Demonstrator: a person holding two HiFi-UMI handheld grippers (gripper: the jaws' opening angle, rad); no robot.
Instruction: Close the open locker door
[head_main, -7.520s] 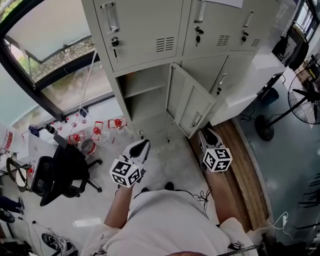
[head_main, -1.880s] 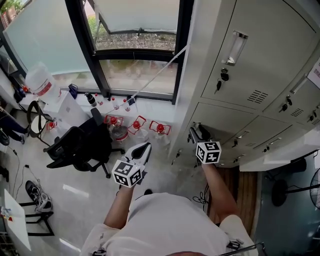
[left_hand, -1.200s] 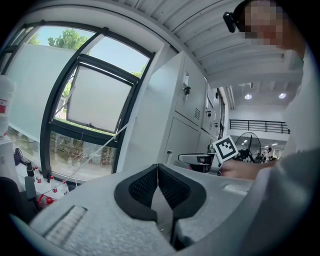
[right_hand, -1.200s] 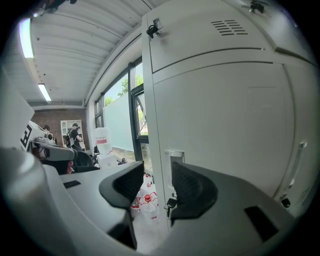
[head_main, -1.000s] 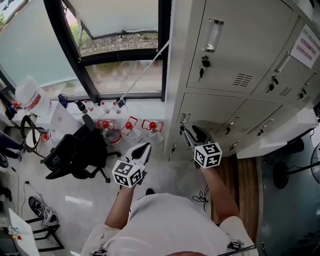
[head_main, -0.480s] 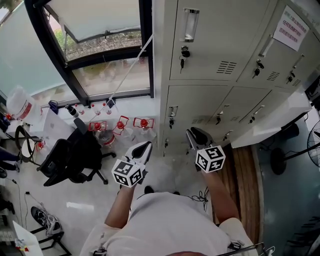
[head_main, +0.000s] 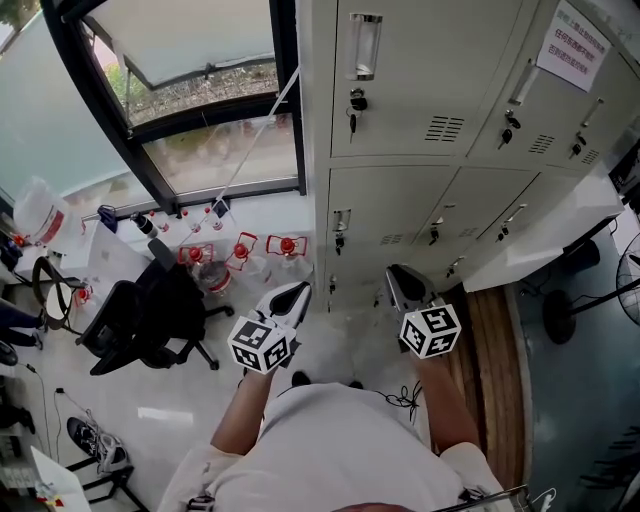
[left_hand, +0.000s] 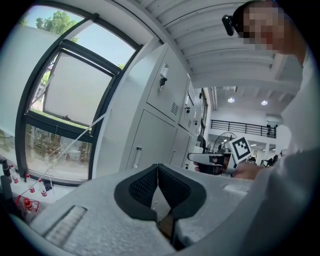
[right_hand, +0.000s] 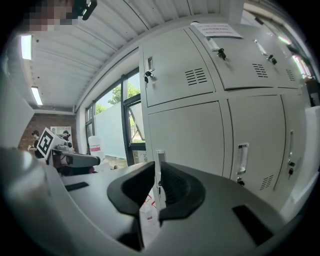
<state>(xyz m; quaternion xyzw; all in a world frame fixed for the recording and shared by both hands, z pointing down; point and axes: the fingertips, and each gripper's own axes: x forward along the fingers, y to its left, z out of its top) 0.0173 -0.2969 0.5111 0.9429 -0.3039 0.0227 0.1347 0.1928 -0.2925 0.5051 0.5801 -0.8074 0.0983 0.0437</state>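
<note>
The left forearm (head_main: 238, 415) and right forearm (head_main: 442, 400) reach forward, side by side. The left gripper (head_main: 291, 296) has its jaws pressed together, empty. The right gripper (head_main: 402, 280) is closing its jaws, with only a narrow gap and nothing between them.

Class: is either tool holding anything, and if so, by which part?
Nothing is held. The left tool is shut on nothing; the right tool's jaws are closing with nothing between them.
</note>
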